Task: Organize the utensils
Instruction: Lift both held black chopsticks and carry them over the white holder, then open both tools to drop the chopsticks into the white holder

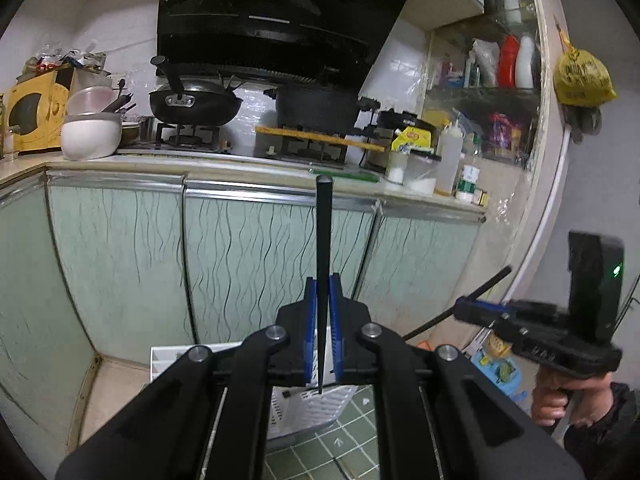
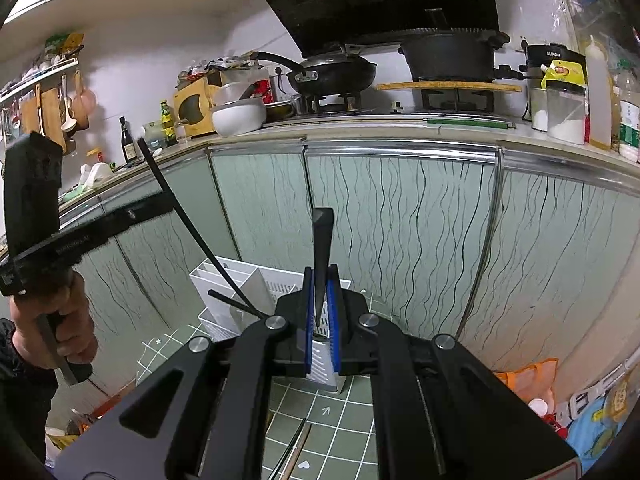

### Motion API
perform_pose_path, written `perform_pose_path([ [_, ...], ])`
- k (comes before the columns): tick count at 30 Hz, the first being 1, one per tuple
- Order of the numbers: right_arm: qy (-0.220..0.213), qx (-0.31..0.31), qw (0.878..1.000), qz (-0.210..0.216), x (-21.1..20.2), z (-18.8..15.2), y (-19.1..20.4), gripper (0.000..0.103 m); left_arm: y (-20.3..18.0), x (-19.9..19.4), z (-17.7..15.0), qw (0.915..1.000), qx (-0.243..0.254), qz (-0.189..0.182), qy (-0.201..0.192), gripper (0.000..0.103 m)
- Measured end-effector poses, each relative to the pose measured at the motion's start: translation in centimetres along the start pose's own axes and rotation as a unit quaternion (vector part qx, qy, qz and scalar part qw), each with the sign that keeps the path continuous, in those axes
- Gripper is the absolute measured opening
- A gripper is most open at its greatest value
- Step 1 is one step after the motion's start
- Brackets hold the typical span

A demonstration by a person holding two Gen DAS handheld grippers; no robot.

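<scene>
Black chopstick point(image 1: 322, 248) sits near-vertical, thick end up, clamped in your left gripper point(image 1: 322, 328) above the white utensil holder point(image 2: 240, 280); your right gripper point(image 2: 321, 316) clamps a second chopstick point(image 2: 321, 252), also upright.

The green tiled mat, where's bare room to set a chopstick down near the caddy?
The green tiled mat is bare in front of and right of the white caddy, up to the cabinet doors. Loose utensils lie on its near edge. The countertop is crowded with pots and bottles.
</scene>
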State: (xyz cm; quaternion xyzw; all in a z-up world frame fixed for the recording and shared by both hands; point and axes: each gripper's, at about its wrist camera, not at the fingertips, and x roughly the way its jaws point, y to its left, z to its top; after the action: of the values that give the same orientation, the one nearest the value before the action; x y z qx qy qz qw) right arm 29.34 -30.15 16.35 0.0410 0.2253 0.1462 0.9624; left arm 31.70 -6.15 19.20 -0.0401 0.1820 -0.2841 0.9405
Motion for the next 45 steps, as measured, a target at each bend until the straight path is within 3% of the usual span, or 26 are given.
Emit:
perform_pose_path([
  [8,0.009,-0.005,1.0,0.0,1.1,0.1,0.0,0.006,0.5,1.7,0.7,0.9998,0.014,0.015,0.002,0.008],
  [15,0.021,-0.004,1.0,0.007,2.8,-0.4,-0.4,0.006,2.0,4.4,-1.7,0.9995,0.008,0.01,0.027,0.008],
  [21,0.049,-0.015,0.998,0.025,5.0,-1.3,-1.0,0.006,2.2,6.1,-3.5,0.998,0.031,-0.006,0.054,0.008],
  [22,0.055,-0.017,0.998,0.02,5.3,-1.5,-1.2,0.011,2.2,6.2,-3.8,0.9976,0.038,-0.01,0.057,0.01],
  [23,0.059,-0.016,0.998,0.019,5.4,-1.6,-1.4,0.032,2.0,6.3,-4.1,0.9969,0.046,-0.01,0.062,0.034],
  [24,0.058,-0.013,0.998,0.019,5.4,-1.8,-1.6,0.047,1.9,6.3,-4.4,0.9965,0.054,-0.001,0.064,0.056],
  [25,0.055,-0.011,0.998,0.019,5.2,-1.9,-1.8,0.067,1.8,6.1,-4.5,0.996,0.064,0.022,0.059,0.099],
  [27,0.054,-0.015,0.998,0.017,4.7,-2.2,-1.9,0.068,1.7,5.3,-4.8,0.9956,0.074,0.031,0.048,0.099],
  [29,0.054,-0.018,0.998,0.006,4.3,-2.4,-2.0,0.088,1.8,5.0,-4.8,0.9954,0.07,0.027,0.06,0.099],
  [31,0.053,-0.024,0.998,0.008,3.6,-2.7,-1.8,0.089,1.7,4.6,-5.1,0.9941,0.075,0.037,0.069,0.099],
  [32,0.053,-0.026,0.998,0.005,3.3,-2.8,-1.8,0.095,1.5,4.4,-5.3,0.9933,0.08,0.041,0.072,0.099],
  [39,0.055,-0.063,0.996,-0.005,1.2,-4.2,0.1,0.095,0.6,2.1,-7.0,0.9901,0.099,0.062,0.078,0.099],
  [45,0.054,-0.075,0.996,-0.009,-0.5,-5.6,1.5,0.095,0.1,-0.7,-8.3,0.9927,0.078,0.064,0.066,0.099],
])
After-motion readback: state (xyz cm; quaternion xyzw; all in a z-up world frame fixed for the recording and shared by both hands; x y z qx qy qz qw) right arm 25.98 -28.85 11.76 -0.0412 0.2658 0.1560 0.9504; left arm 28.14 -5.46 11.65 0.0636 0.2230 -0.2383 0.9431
